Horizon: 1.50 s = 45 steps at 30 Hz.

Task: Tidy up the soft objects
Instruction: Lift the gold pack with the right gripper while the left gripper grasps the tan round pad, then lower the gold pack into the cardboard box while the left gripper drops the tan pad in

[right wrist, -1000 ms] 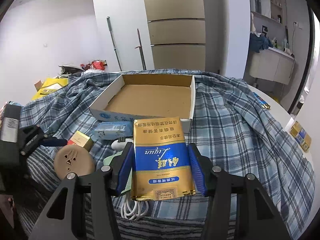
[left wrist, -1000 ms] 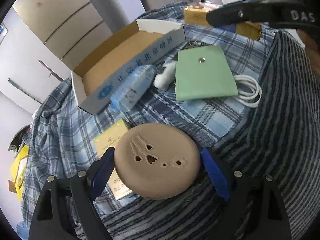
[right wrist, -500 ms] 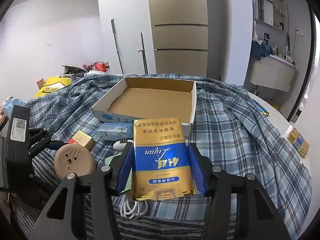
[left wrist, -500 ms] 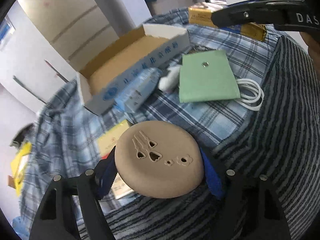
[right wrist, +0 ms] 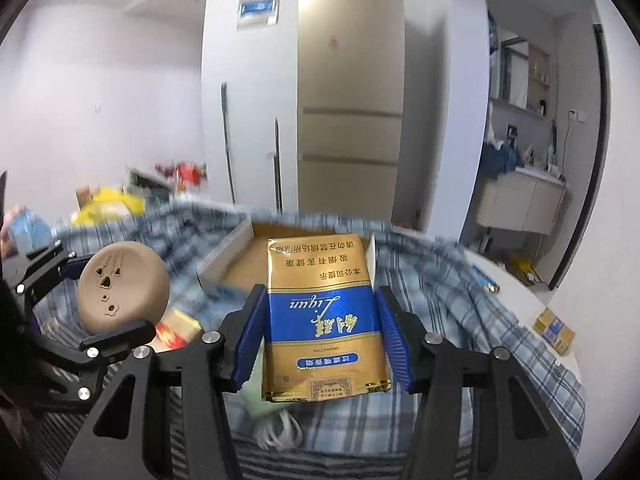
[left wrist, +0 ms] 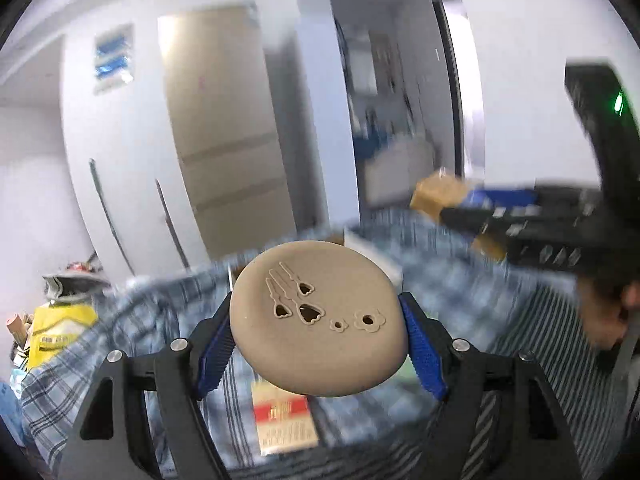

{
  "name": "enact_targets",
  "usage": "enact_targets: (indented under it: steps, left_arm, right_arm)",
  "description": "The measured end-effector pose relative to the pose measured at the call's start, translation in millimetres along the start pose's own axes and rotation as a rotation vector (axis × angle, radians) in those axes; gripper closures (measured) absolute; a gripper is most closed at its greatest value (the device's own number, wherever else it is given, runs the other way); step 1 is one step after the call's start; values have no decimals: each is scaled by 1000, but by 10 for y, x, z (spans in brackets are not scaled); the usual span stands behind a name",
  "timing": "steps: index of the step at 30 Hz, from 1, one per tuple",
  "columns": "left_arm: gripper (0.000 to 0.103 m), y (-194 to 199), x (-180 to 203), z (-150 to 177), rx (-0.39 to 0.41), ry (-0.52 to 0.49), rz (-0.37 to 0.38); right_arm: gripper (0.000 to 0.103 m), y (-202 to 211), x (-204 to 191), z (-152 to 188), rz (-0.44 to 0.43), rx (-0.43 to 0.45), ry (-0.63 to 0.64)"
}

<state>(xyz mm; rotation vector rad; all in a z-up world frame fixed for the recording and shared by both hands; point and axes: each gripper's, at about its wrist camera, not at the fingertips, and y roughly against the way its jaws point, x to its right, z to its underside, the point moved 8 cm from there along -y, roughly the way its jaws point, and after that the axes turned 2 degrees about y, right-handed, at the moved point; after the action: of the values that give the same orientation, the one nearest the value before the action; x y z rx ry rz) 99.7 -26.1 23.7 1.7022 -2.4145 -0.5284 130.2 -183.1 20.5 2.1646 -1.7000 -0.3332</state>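
Between our left gripper's point(left wrist: 320, 340) blue pads point(left wrist: 216, 350) sits the tan disc point(left wrist: 318, 320), clamped at both edges and held off the plaid cloth point(left wrist: 448, 284); the background is motion-blurred. At 6 o'clock below the disc lies a red-and-white pack point(left wrist: 284, 420) on the cloth.

Our right gripper point(right wrist: 320, 332) is clamped on the gold-and-blue pack point(right wrist: 322, 320), held upright in front of the open box point(right wrist: 244, 268) at 12 o'clock. In this view the disc point(right wrist: 122, 286) shows at 9 o'clock. White cable point(right wrist: 280, 428) lies at 6 o'clock under the pack.
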Motion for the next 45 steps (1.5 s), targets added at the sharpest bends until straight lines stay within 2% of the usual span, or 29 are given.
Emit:
enact_targets:
  steps: [4, 6, 9, 12, 15, 17, 20, 22, 24, 27, 32, 37, 41, 45]
  left_arm:
    - [24, 55, -80, -347, 109, 65, -27]
    - [24, -2, -141, -521, 147, 80, -33]
    - [24, -190, -293, -759, 200, 108, -88]
    - [24, -413, -453, -877, 228, 166, -95]
    - [24, -673, -605, -854, 226, 189, -125]
    - [23, -878, -685, -779, 184, 209, -126]
    - [23, -1205, -792, -577, 105, 224, -141]
    - [23, -1387, -838, -409, 52, 206, -141]
    - [23, -1545, -858, -216, 2, 219, -139]
    - [23, -1683, -981, -52, -20, 227, -175]
    - [23, -1950, -1044, 216, -140, 287, -90]
    - [22, -2193, -1061, 482, -255, 333, -40]
    - [21, -2216, -1054, 541, -275, 357, -30]
    - [18, -2271, -985, 589, -328, 334, -17]
  right_arm:
    - [50, 75, 17, -360, 62, 111, -11]
    - [50, 20, 47, -515, 70, 136, -39]
    - [50, -135, 110, -759, 80, 172, -90]
    - [50, -373, 166, -994, 111, 197, -98]
    - [50, -608, 252, -1060, 139, 224, -126]
    - [49, -759, 266, -988, 132, 221, -132]
    - [49, -1098, 250, -775, 98, 155, -112]
    - [49, -1330, 253, -602, 108, 94, -89]
    - [49, -1524, 252, -407, 79, 17, -86]
    - [49, -1749, 301, -159, 49, -84, -113]
    - [49, -1922, 407, 68, 5, -192, -166]
    - [49, -2041, 353, 222, -62, -255, -202]
    - [49, -2033, 360, 241, -29, -240, -194]
    - [49, -2096, 288, 251, -57, -254, -184]
